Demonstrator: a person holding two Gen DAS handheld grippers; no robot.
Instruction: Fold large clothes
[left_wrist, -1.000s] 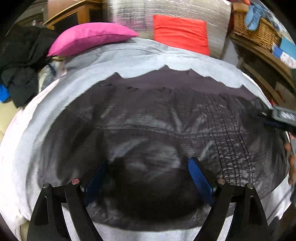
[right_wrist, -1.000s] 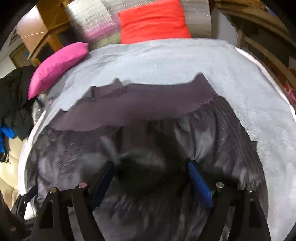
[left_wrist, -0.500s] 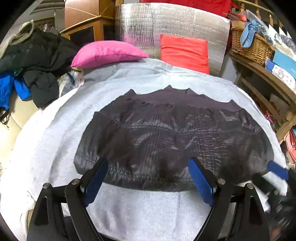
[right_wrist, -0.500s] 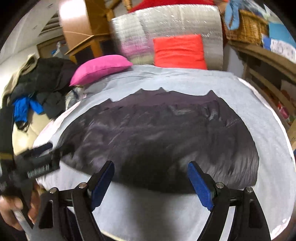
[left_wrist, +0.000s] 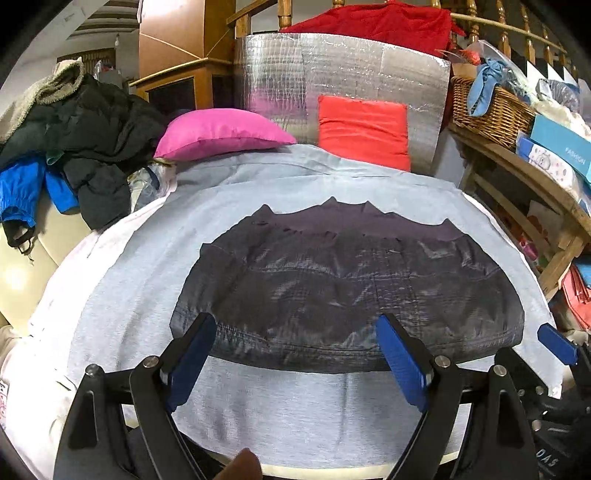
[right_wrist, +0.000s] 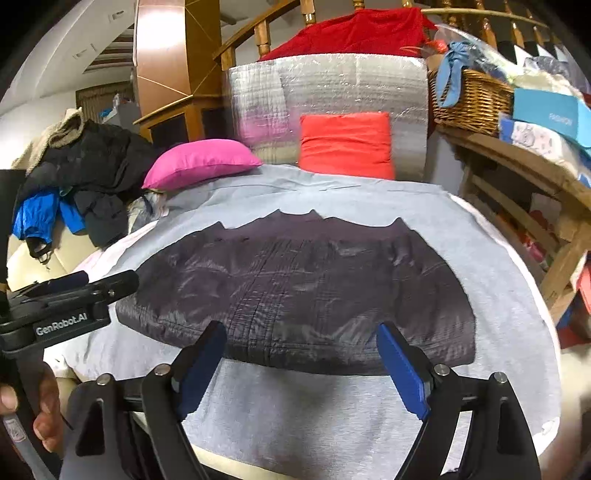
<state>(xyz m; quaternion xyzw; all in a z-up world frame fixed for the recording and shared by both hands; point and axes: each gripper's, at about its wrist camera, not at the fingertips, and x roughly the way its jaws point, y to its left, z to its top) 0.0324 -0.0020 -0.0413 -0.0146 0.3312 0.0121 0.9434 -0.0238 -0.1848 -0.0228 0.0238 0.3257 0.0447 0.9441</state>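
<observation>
We look from bed's near edge, both wrist views angled down toward headboard; both share dark jacket (left_wrist: 347, 291) and cushions (right_wrist: 345, 146).

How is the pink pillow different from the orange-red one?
The pink pillow lies flat, while the orange-red pillow stands up, leaning on the silver padded board. The pink pillow looks puffy with pointed corners; the orange-red pillow looks squarer and flatter. The pink pillow is nearer the pile of dark clothes. Both sit at the far end of the grey sheet.
</observation>
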